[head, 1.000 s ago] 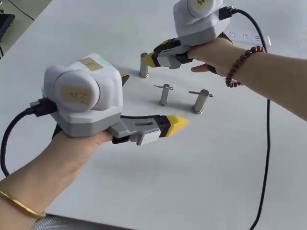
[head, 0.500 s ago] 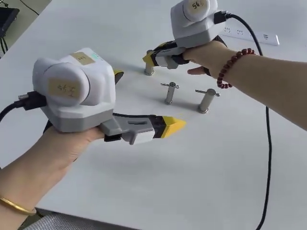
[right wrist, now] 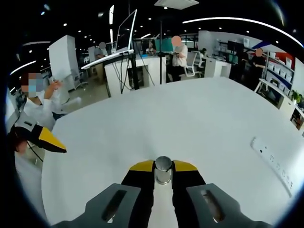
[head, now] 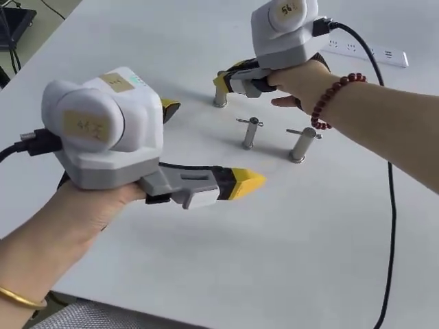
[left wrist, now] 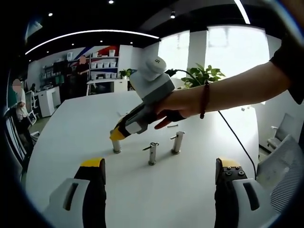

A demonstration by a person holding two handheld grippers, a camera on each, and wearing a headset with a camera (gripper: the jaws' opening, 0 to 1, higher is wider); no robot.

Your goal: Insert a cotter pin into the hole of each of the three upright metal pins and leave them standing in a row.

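Your right gripper (right wrist: pixel 163 169) is pinching the end pin (right wrist: pixel 163 164) of the row near its top, with a jaw pressing on each side. That pin is standing upright on the white table (head: pixel 288 226). Your left gripper (left wrist: pixel 160 164) is hovering nearer you, its jaws spread wide and holding nothing. Beside the gripped pin, the middle pin (head: pixel 251 135) and the far pin (head: pixel 299 147) are standing apart, each carrying a cotter pin (head: pixel 245 122) through its head.
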